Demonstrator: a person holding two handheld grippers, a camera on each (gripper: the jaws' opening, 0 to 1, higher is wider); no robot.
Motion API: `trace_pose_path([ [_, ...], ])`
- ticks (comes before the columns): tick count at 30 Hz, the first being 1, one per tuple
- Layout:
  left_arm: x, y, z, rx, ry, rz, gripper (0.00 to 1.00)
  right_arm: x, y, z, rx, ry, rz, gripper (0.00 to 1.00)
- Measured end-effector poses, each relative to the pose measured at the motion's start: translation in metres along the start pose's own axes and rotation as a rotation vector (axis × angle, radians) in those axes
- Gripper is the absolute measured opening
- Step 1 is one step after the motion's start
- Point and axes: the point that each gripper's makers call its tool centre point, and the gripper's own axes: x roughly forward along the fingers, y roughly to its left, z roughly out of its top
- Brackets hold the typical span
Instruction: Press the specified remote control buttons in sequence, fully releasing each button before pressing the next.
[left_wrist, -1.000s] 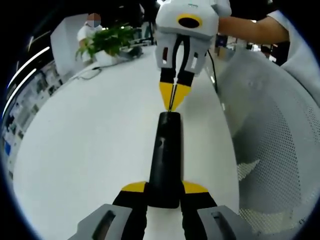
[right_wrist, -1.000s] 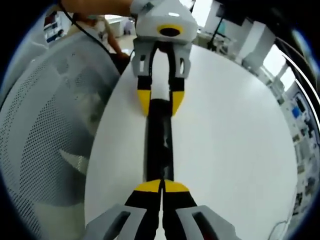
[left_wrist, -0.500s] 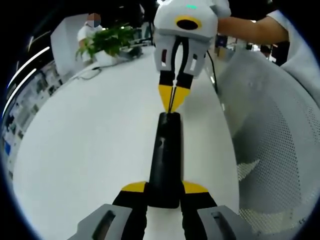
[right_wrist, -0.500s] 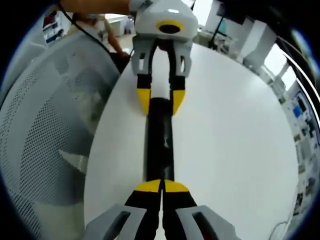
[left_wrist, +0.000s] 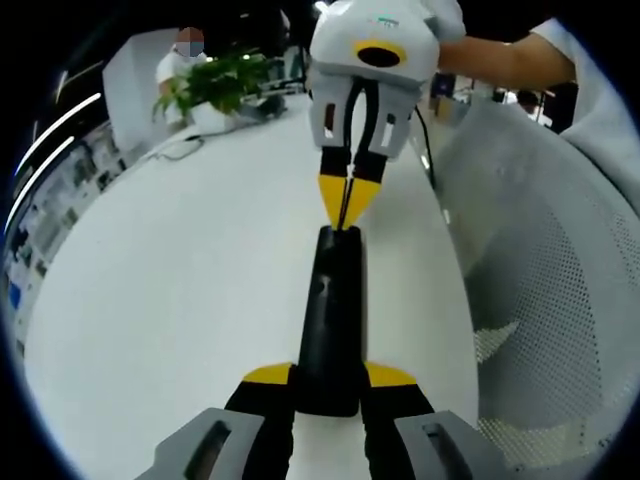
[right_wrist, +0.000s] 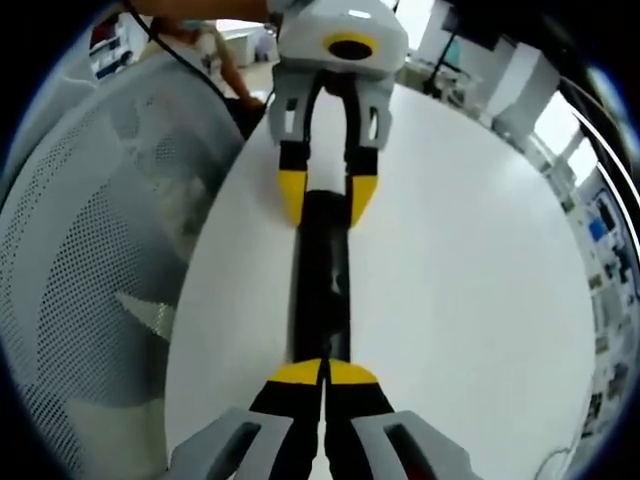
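Observation:
A long black remote control (left_wrist: 330, 310) lies lengthwise on the white table (left_wrist: 180, 290). My left gripper (left_wrist: 328, 376) is shut on its near end, one yellow fingertip on each side. In the right gripper view the same gripper (right_wrist: 327, 195) reaches in from the top, straddling the remote's (right_wrist: 322, 290) far end. My right gripper (right_wrist: 322, 370) is shut, with nothing between its yellow tips, which rest at the remote's near end. In the left gripper view the right gripper (left_wrist: 345, 205) points down, its tips touching the remote's far end. No buttons are discernible on the dark surface.
A white mesh chair (left_wrist: 540, 300) stands close along the table's edge, also seen as the chair (right_wrist: 90, 240) in the right gripper view. A potted plant (left_wrist: 215, 80) and a cable (left_wrist: 180, 148) sit at the table's far end. A person's arm (left_wrist: 500, 60) holds the right gripper.
The right gripper's shut tips have edged slightly closer onto the remote's end, and its view has shifted a little. The left gripper keeps its hold and the remote has not moved.

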Motion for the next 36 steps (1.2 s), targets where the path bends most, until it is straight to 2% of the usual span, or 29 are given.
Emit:
trace_pose_path([
  [6, 0.0001, 0.0003, -0.0004, -0.003, -0.006, -0.001, 0.24, 0.0002, -0.0012, 0.0002, 0.033, -0.011, 0.006, 0.0],
  [20, 0.0006, 0.0003, 0.0, 0.002, 0.005, 0.001, 0.24, 0.0003, -0.0012, -0.0006, 0.008, -0.006, -0.004, 0.0],
  [28, 0.0008, 0.0001, 0.0004, 0.003, 0.011, 0.0, 0.24, -0.0003, -0.0012, -0.0004, 0.024, -0.01, -0.009, 0.0],
  [36, 0.0007, -0.0002, 0.0002, 0.017, 0.025, 0.004, 0.24, -0.0058, 0.0012, 0.006, 0.016, -0.016, -0.004, 0.0],
])
